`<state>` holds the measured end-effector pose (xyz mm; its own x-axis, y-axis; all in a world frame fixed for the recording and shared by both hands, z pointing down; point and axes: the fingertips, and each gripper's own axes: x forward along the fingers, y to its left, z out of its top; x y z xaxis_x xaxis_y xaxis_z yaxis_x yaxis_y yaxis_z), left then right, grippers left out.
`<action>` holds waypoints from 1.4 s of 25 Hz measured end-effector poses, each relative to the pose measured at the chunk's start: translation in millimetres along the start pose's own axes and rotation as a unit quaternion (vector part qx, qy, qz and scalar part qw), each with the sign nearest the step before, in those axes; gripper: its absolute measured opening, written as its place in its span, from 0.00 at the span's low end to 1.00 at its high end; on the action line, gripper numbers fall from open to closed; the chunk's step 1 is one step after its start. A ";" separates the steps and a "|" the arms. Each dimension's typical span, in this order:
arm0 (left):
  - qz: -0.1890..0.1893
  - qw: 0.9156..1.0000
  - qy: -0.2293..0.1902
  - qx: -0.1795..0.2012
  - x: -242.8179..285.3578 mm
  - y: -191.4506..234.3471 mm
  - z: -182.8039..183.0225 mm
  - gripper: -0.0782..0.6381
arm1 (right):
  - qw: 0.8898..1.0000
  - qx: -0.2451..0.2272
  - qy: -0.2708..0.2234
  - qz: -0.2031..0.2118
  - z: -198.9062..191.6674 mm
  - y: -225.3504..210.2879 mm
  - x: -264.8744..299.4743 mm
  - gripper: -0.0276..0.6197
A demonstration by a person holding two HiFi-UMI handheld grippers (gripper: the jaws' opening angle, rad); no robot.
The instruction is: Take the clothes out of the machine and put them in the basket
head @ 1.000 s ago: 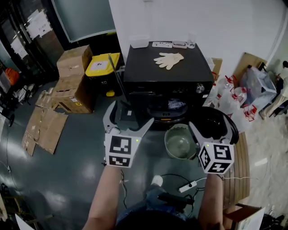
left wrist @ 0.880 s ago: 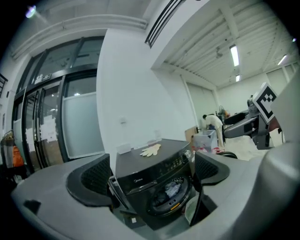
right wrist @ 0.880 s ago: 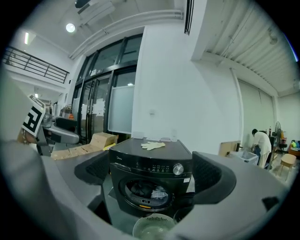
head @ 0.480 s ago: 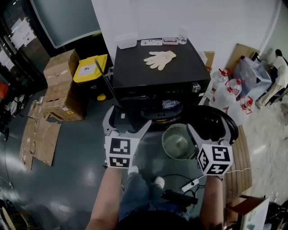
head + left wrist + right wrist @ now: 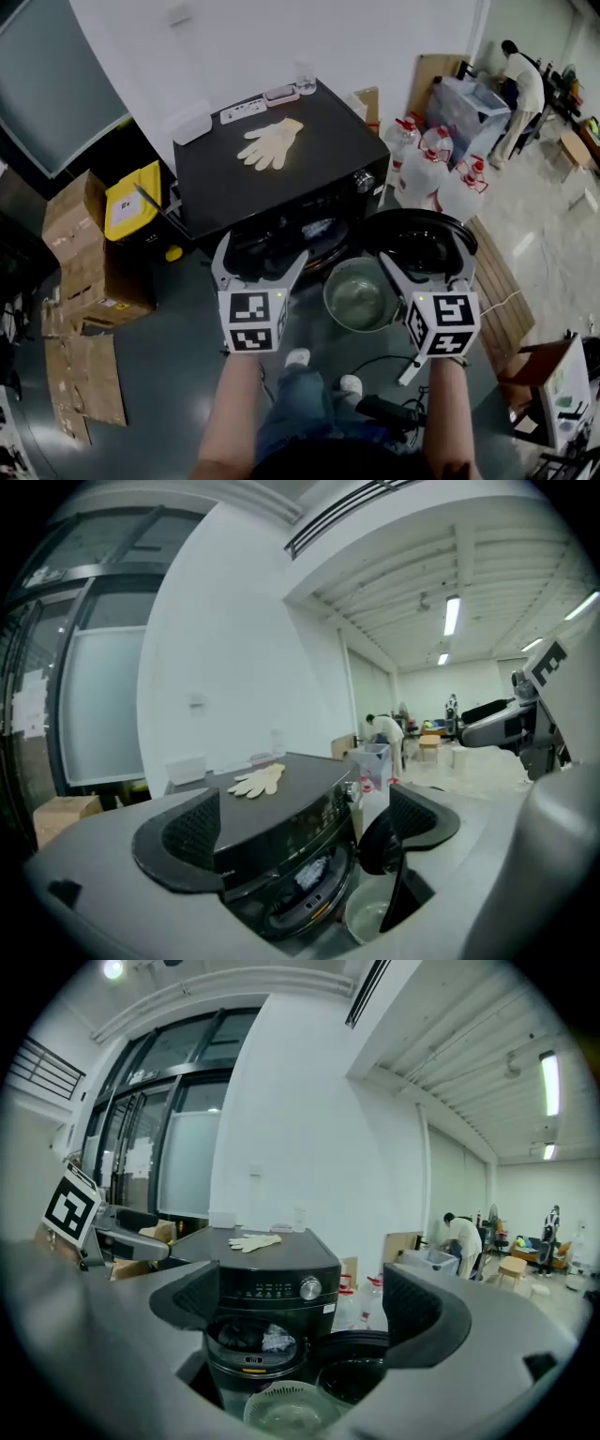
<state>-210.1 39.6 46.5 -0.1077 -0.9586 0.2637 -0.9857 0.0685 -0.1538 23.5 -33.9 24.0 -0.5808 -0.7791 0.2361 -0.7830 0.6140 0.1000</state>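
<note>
Left tongs wide apart and empty, right tongs the same, open black machine ahead, clothes inside, basket below

Grey floor around the washing machine.
In front of it stands the basket; cardboard boxes left, water jugs right.

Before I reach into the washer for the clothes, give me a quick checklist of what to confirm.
1. The machine door is open: ok, it is swung out to the right.
2. The clothes are visible in the drum: ok.
3. The basket stands in front of the machine and is empty: ok.
4. The left tool is open and holds nothing: ok.
5. The right tool is open and holds nothing: ok.
6. More clothes lie deeper in the drum: cannot tell.
</note>
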 end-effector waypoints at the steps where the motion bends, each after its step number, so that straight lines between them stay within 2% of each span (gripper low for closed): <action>1: -0.013 1.000 0.003 0.007 9.4 -0.9 -0.3 0.90 | 1.000 0.002 0.002 -0.012 1.0 -1.7 1.4 0.88; 7: -0.084 0.996 0.014 0.030 60.0 -8.5 -2.1 0.90 | 0.997 0.007 0.042 -0.068 -10.7 -2.0 13.7 0.88; 13: -0.148 0.988 0.022 0.035 102.4 -21.0 -9.0 0.90 | 0.991 0.015 0.075 -0.107 -26.1 -0.8 26.4 0.88; 17: -0.186 0.981 0.039 0.030 123.9 -26.5 -22.4 0.90 | 0.985 0.054 0.089 -0.139 -39.2 2.9 38.6 0.88; 21: -0.219 0.974 0.051 0.037 137.9 -39.6 -38.3 0.90 | 0.978 0.106 0.104 -0.148 -57.0 9.7 49.8 0.83; 28: -0.252 0.964 0.075 0.035 149.9 -68.5 -76.1 0.90 | 0.975 0.121 0.116 -0.145 -89.8 10.3 58.9 0.83; 35: -0.256 0.961 0.095 0.045 161.8 -93.9 -108.0 0.90 | 0.971 0.146 0.131 -0.140 -128.0 -4.7 65.6 0.83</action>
<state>-148.9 -92.0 206.4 0.3582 -0.7916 0.4951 -0.9014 -0.4314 -0.0375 17.7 -71.7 162.7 -0.2898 -0.8272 0.4814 -0.9538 0.2915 -0.0733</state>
